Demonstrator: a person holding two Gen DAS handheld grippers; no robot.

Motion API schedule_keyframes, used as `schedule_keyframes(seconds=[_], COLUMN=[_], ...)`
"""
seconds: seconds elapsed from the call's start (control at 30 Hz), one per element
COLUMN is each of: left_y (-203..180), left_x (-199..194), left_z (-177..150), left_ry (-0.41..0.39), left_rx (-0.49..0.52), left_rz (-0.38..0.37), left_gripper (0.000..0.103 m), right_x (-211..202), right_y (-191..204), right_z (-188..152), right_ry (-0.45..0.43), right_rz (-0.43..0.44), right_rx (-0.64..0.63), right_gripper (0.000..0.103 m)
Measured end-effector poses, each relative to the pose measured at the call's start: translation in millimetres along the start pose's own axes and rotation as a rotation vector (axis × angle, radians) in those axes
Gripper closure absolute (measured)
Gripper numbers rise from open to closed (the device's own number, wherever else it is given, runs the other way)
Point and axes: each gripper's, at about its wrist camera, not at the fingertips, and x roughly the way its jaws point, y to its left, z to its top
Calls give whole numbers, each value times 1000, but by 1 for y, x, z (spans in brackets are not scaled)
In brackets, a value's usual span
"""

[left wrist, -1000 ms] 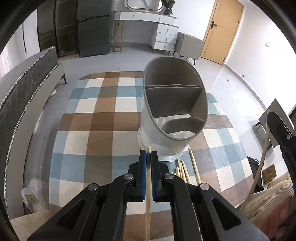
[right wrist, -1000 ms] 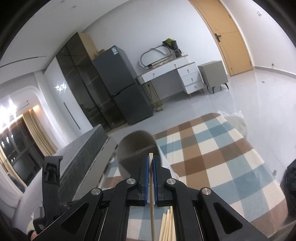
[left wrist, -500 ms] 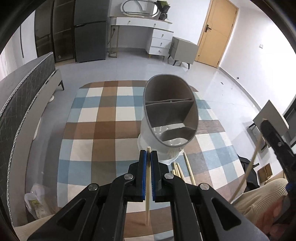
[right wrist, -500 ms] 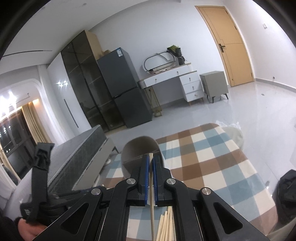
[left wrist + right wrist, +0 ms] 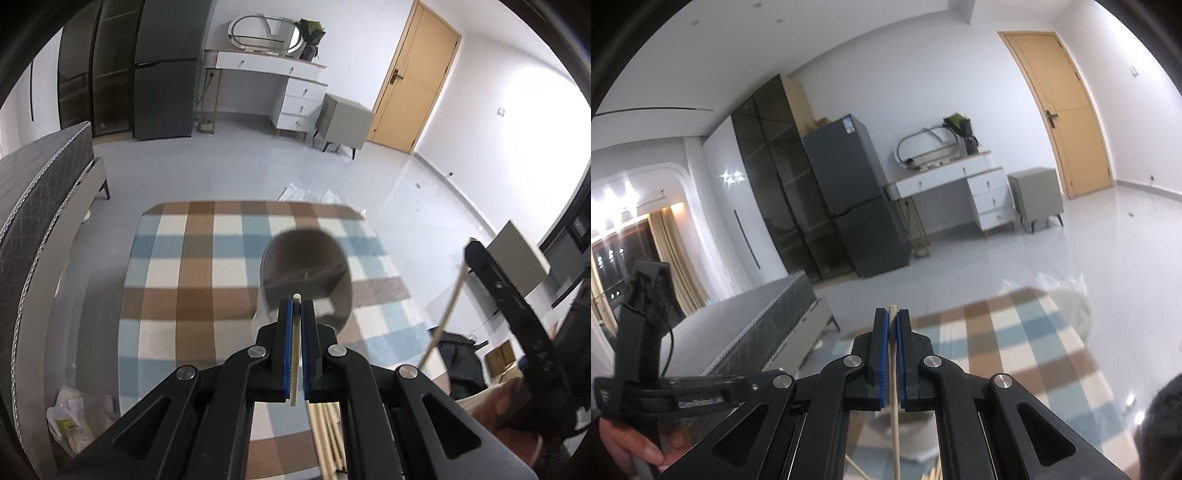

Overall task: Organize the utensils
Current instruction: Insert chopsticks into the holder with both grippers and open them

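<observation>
You are gripping one chopstick (image 5: pixel 295 354) in the left gripper (image 5: pixel 296 314) and another chopstick (image 5: pixel 894 373) in the right gripper (image 5: pixel 893 325), fingers clamped tight on each, likely for dropping into the divided utensil holder (image 5: pixel 306 273) standing on the checked counter (image 5: pixel 192 280) below.

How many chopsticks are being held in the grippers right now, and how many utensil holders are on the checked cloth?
Chopsticks held: 2, one in the left gripper as the left chopstick, one in the right gripper as the right chopstick.
Utensil holders: 1, the grey holder.
Total: 3.
More chopsticks lie on the cloth, too hidden to count.
</observation>
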Motion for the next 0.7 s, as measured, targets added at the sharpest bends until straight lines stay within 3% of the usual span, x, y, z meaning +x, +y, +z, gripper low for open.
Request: schedule_keyframes(seconds=[0.4, 0.7], left_y=[-4, 4], left_x=[-20, 1], left_z=[79, 111], left_ry=[-85, -116], left_rx=[10, 15], left_rz=[-60, -58], left_gripper=[103, 103], right_x=[74, 128], right_y=[10, 3], right_z=[63, 53], right_ry=[-122, -140], right_rz=[76, 67], right_rx=[-68, -56], right_gripper=[99, 99])
